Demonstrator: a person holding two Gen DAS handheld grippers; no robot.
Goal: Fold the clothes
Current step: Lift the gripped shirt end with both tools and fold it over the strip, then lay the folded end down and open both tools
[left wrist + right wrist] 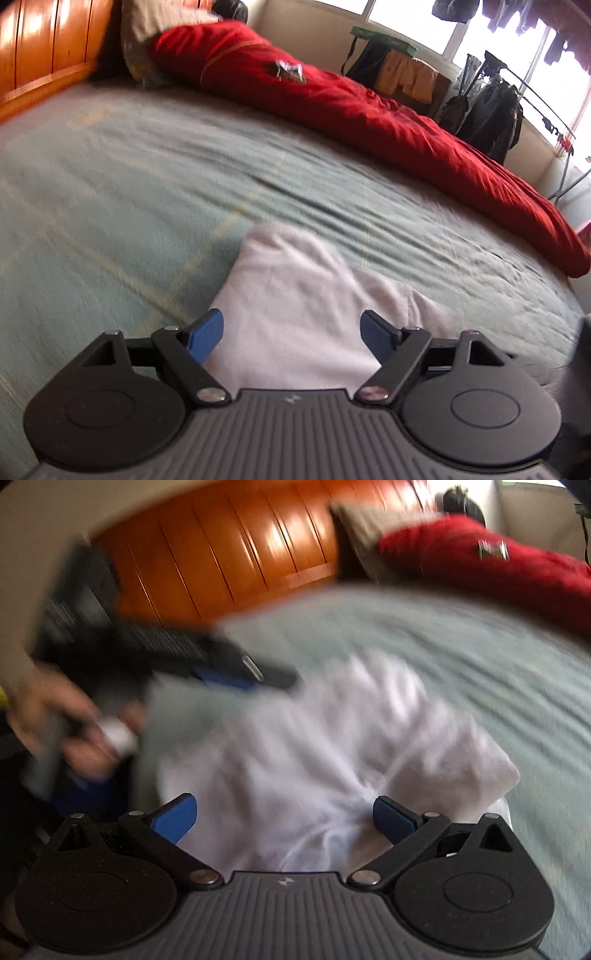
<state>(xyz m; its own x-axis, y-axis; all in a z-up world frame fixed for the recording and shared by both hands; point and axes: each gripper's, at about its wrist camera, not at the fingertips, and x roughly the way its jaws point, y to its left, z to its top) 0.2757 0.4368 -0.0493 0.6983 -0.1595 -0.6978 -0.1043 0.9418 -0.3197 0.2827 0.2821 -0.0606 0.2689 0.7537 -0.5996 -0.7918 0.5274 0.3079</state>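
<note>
Both grippers are hanging with fingers apart, gripping nothing: right gripper [283, 818] over the white garment [314, 746], left gripper [293, 334] at its edge. The garment is lying rumpled on the green bedsheet [147, 177]; it looks soft, light and limp, so pinching corners or hems should work best. A red duvet [369, 110] is lying beyond.

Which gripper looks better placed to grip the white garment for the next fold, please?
Probably the right gripper: its open fingers straddle the bunched white garment, whereas the left gripper faces only a narrow end.
</note>
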